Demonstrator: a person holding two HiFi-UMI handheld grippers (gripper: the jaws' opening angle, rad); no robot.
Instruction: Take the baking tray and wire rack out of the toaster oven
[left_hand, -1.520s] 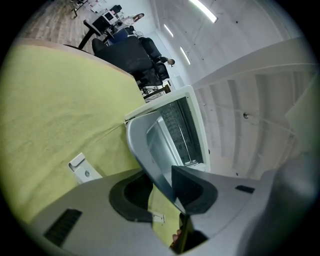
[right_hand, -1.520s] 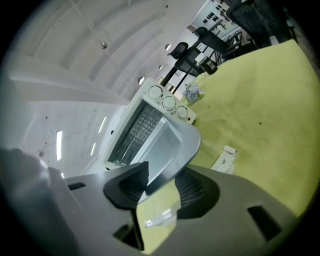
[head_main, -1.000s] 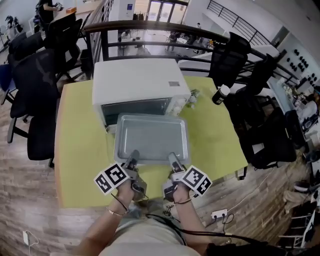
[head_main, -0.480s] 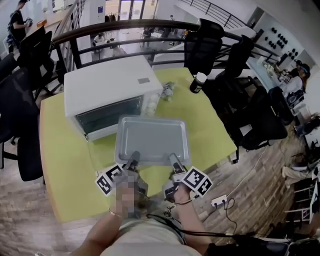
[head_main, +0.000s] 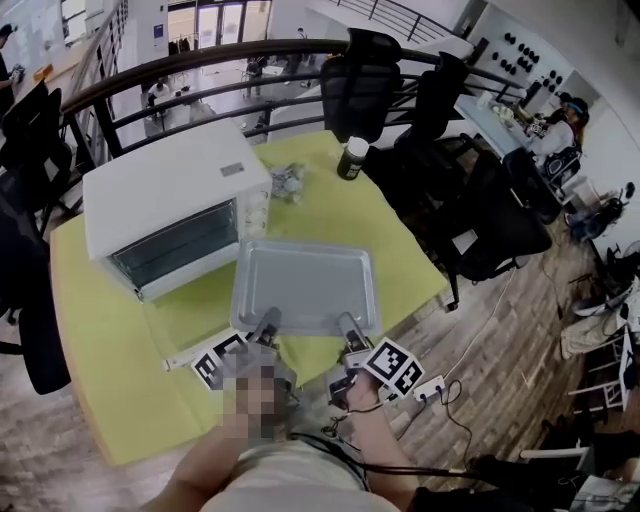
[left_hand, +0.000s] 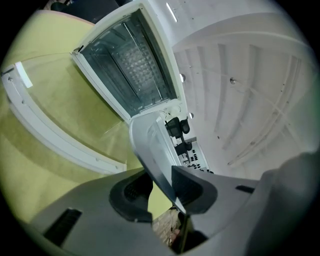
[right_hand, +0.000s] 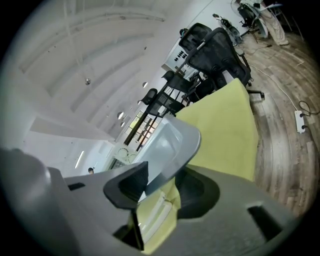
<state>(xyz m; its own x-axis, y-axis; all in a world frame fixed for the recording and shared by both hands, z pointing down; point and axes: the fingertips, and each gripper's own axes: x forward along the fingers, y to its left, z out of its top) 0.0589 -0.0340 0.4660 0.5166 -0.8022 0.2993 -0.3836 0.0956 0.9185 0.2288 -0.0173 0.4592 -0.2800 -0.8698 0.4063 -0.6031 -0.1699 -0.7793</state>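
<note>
I am holding the baking tray by its near rim, my left claw clenched on the rim's left part and my right claw clenched on its right part. The tray is hanging above the green bench, fully out of the toaster oven, which is standing to its left with its door dropped open. I am not making out the wire rack for certain, and I am judging it not yet out. What is worrying me is that the tray's weight is hanging far beyond two thin grips, so a loosening claw could let it droop, twist and slide free. Lowering it carelessly, I could be catching the open door, or setting it too near the bench's right edge, where it could tip off
</note>
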